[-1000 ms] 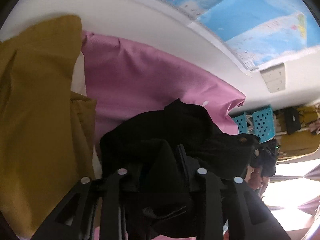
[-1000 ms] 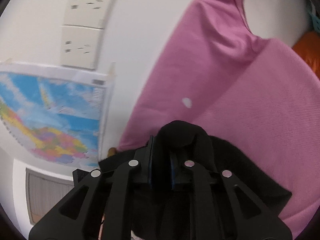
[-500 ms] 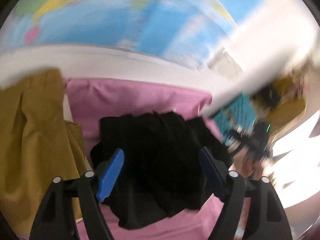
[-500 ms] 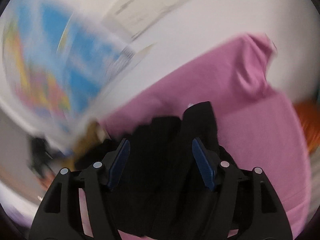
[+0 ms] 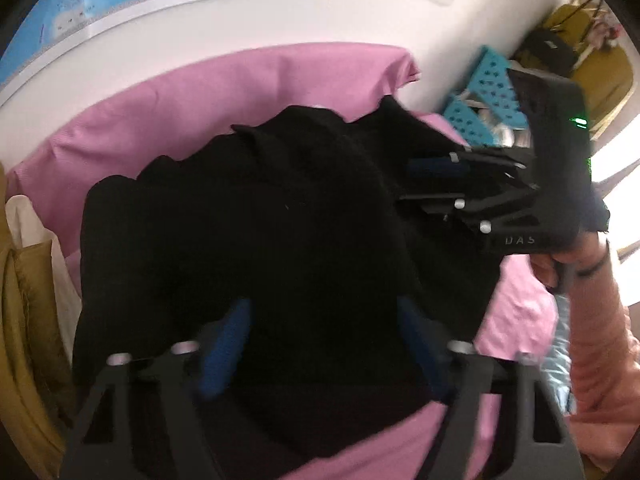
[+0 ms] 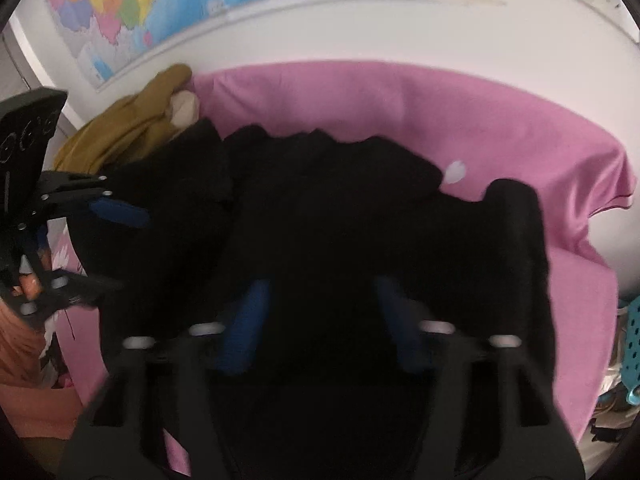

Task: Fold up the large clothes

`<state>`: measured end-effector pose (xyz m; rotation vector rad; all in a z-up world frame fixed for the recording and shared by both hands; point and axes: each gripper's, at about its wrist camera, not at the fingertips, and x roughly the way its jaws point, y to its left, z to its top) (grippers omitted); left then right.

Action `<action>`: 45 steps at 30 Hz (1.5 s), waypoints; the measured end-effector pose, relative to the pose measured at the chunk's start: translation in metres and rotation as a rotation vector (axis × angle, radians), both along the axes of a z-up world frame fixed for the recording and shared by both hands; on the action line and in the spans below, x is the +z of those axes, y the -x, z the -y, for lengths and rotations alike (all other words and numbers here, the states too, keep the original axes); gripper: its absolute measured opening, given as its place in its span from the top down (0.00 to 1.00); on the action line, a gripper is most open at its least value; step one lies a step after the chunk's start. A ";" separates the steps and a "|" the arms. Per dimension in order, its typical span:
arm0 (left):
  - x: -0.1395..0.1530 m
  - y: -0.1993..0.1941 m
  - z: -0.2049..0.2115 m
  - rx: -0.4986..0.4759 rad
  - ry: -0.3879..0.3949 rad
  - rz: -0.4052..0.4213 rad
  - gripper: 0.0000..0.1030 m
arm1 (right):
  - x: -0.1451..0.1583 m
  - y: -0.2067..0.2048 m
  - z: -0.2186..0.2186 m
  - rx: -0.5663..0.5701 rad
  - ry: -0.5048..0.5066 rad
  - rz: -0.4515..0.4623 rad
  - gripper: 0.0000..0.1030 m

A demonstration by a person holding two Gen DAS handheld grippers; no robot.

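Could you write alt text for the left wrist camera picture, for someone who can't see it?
A crumpled black garment lies on a pink cloth, between the open left gripper's blue-padded fingers. The right gripper, hand-held, reaches in from the right.

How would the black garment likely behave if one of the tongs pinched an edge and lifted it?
The black garment would probably drape and sag: it lies crumpled, with a wavy far edge. It looks thick, so perhaps fairly heavy for cloth. It may drag the pink sheet beneath it, which is already wrinkled. Both the left tongs and right tongs stand open above it.
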<state>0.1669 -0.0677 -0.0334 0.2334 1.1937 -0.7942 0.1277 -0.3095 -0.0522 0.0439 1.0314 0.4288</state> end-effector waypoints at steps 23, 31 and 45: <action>0.000 0.029 0.035 -0.025 -0.050 0.182 0.56 | 0.001 0.010 -0.015 -0.038 0.084 0.043 0.15; 0.027 -0.010 -0.005 0.142 0.096 0.196 0.87 | 0.004 0.006 -0.019 -0.017 0.080 0.069 0.99; -0.014 -0.025 -0.016 0.204 0.066 0.131 0.77 | -0.002 -0.023 -0.023 -0.029 0.085 0.028 0.29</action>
